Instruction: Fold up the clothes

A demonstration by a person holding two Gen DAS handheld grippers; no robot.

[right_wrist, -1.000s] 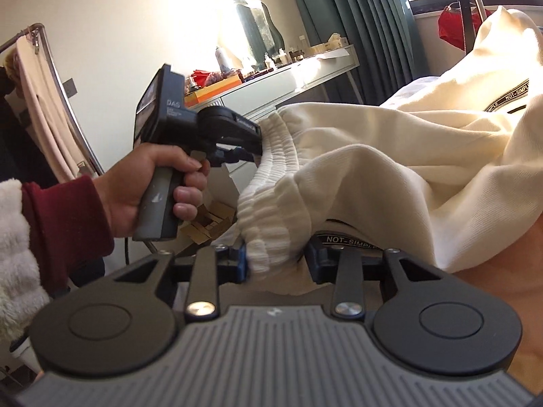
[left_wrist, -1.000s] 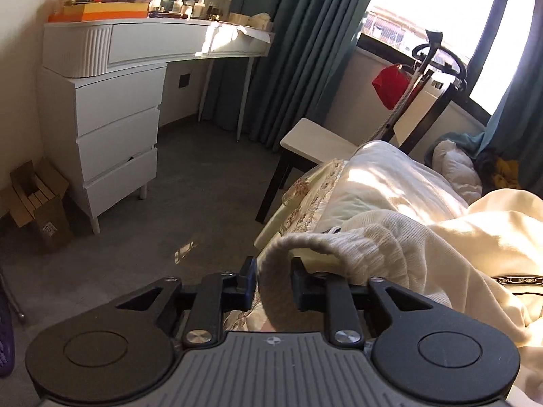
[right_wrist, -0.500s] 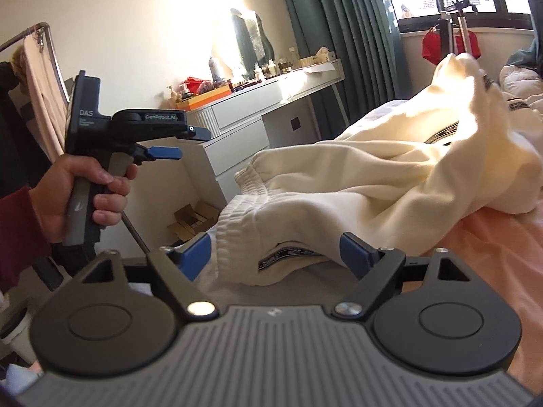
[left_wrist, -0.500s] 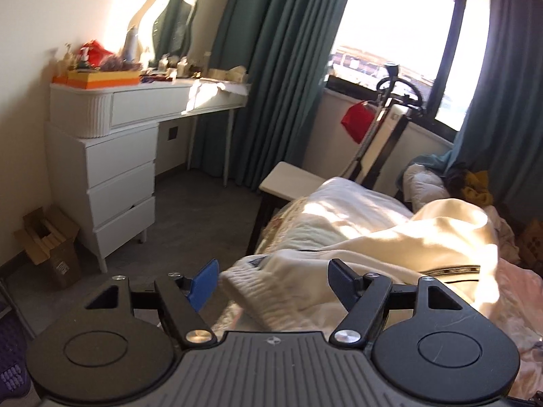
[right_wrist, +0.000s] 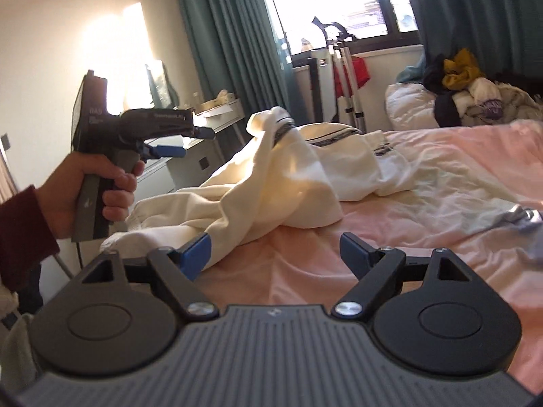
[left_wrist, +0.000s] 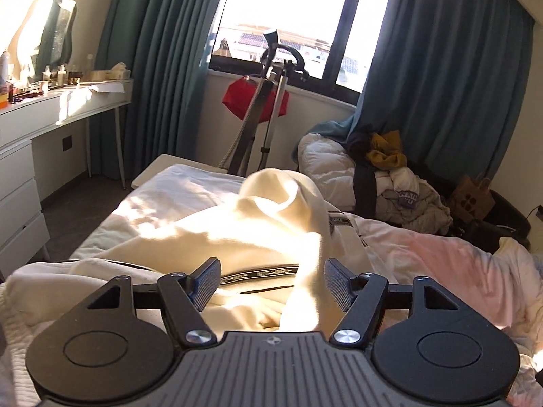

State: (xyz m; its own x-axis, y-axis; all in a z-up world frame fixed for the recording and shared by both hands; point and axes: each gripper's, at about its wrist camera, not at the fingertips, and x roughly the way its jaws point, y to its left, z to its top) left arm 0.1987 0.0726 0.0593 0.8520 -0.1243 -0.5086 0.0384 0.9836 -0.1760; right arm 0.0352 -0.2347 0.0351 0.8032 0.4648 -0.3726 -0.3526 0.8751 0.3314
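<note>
From my left tongs' camera, my left gripper [left_wrist: 269, 279] fills the bottom of the frame with its jaws standing wide apart; they have just been opening and then eased in a little. The cream garment [left_wrist: 237, 234] lies below and between the pads, but neither pad presses on it, so I hold nothing. A black band with lettering crosses the cloth just past the fingertips. The garment lies rumpled across the centre of the frame on a bed [left_wrist: 441, 257] with pale pink bedding, and one fold rises in a hump at mid-frame. Behind it, at upper centre, a garment steamer stand [left_wrist: 268, 101] stands before a bright window with teal curtains [left_wrist: 163, 51]. A white dresser [left_wrist: 20, 156] runs along the left edge. A pile of clothes [left_wrist: 390, 169] sits at the right.

From my right tongs' camera, my right gripper [right_wrist: 275, 252] is also open wide, having just been opening, with only pink sheet between the pads. The cream garment [right_wrist: 271, 183] sprawls across the centre-left of the frame, its near edge just beside the left pad. At the left edge my left hand [right_wrist: 85, 193], in a dark red sleeve, grips the handle of the other tongs, held above the cloth.
</note>
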